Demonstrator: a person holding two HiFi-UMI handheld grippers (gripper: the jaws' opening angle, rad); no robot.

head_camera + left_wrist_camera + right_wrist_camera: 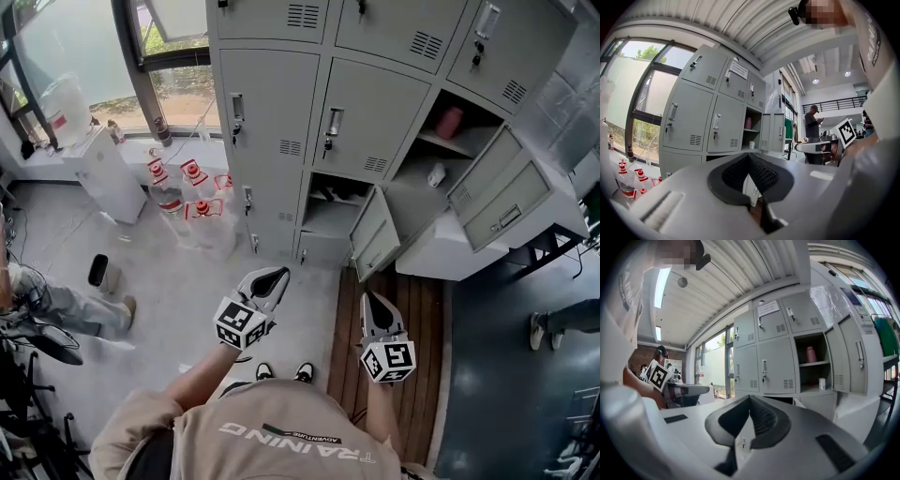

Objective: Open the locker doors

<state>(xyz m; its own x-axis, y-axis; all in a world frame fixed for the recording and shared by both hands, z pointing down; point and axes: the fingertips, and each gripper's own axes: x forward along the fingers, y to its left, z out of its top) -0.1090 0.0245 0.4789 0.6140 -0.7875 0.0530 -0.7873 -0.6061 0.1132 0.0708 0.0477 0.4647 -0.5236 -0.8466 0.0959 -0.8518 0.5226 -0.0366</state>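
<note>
A bank of grey lockers (pixel 281 112) stands ahead of me. The bottom middle door (pixel 377 246) hangs open. The middle right door (pixel 506 192) is open too, showing a pink bottle (pixel 450 122) and a white cup (pixel 436 174). Two middle doors (pixel 367 117) with their latches are closed. My left gripper (pixel 275 277) and right gripper (pixel 371 300) are held side by side in front of the lockers, well short of them. Both are shut with nothing between the jaws. The left gripper view shows the closed doors (pixel 689 119). In the right gripper view the open compartment (pixel 813 364) is visible.
Several red-capped water jugs (pixel 192 202) and a white appliance (pixel 108 173) sit left of the lockers under the window. A person's legs (pixel 56 305) are at the far left, and another person's feet (pixel 562 319) at the right. Wooden planks (pixel 412 328) lie below the open bottom door.
</note>
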